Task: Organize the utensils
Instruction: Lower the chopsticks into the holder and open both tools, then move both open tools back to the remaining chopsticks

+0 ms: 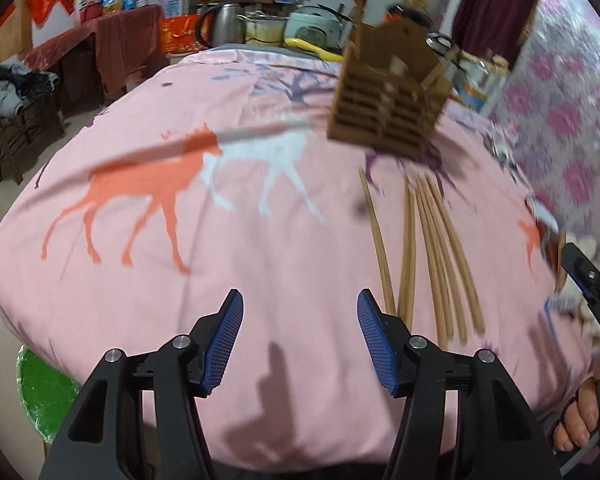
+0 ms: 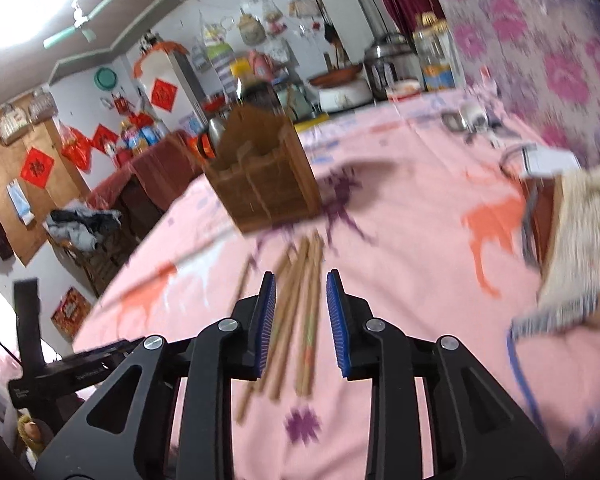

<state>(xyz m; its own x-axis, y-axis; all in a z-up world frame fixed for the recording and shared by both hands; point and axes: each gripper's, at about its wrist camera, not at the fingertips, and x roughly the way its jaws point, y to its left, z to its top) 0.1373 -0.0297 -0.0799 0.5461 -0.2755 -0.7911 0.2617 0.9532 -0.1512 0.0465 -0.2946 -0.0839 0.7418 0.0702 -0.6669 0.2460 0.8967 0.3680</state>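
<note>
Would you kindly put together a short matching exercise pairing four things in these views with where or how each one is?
Things:
1. chopsticks
2. wooden holder
3. left hand-held gripper
4. right hand-held gripper

States:
A. open, above bare pink cloth
B. upright beyond the chopsticks
C. lying loose on the cloth
D. open, astride the chopsticks

Pairs: 1-C, 2-B, 3-A, 4-D

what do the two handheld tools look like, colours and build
Both match: the left tool and right tool have matte black angular frames with triangular cut-outs, silver round pivot bolts, and flat blue ribbed pads on the inner face of each finger. Bare fingers of the person's hand, with no sleeve visible, show at the left view's lower right edge.
</note>
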